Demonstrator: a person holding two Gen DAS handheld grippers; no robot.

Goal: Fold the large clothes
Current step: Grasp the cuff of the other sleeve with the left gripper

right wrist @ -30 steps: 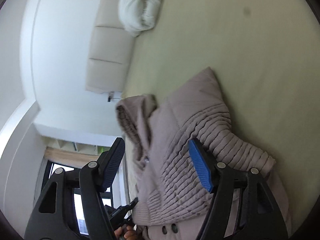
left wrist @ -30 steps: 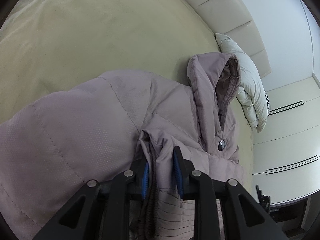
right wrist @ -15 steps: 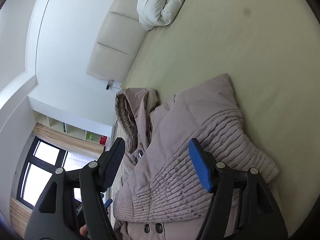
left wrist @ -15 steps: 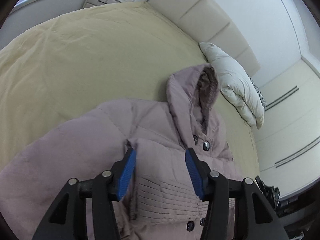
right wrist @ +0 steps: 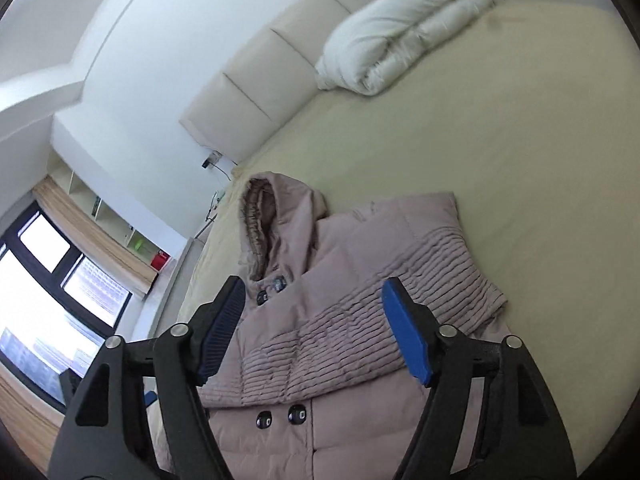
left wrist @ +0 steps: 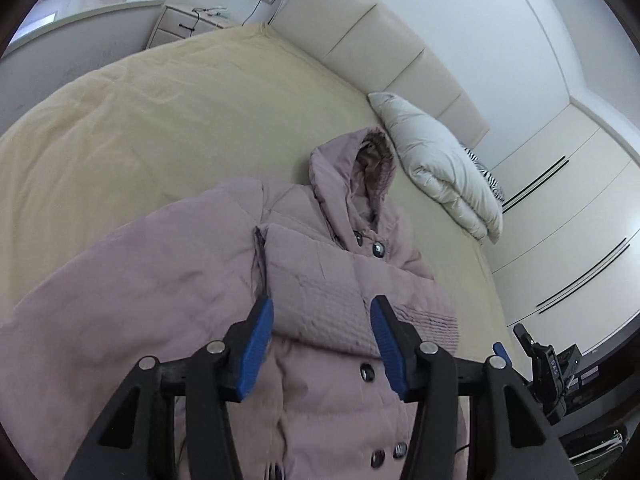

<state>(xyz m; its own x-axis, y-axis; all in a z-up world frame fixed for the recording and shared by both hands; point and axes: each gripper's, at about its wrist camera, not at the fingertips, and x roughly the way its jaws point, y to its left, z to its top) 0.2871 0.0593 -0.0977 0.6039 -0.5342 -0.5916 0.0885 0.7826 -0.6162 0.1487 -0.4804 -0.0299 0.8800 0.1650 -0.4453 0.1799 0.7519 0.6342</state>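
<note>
Pale yellow bed [left wrist: 152, 128] is seen beneath a mauve padded coat [left wrist: 168, 292], laid buttoned side up, hood [right wrist: 276, 216] toward the cream headboard [left wrist: 384, 44]. One sleeve [right wrist: 360, 332] is folded across the chest. A white duvet [right wrist: 400, 28] is bundled near the headboard. Left tongs [left wrist: 322, 346] are held apart, empty; right tongs [right wrist: 314, 330] are opening, nothing gripped.

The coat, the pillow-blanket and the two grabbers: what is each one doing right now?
coat: flat on the bed, both sleeves folded across its front, buttoned, hood lying flat.
white duvet: folded, by the headboard.
bed: covered with a yellow sheet.
left gripper: open above the coat, nothing between its pads.
right gripper: jaws opening above the coat, holding nothing.
</note>
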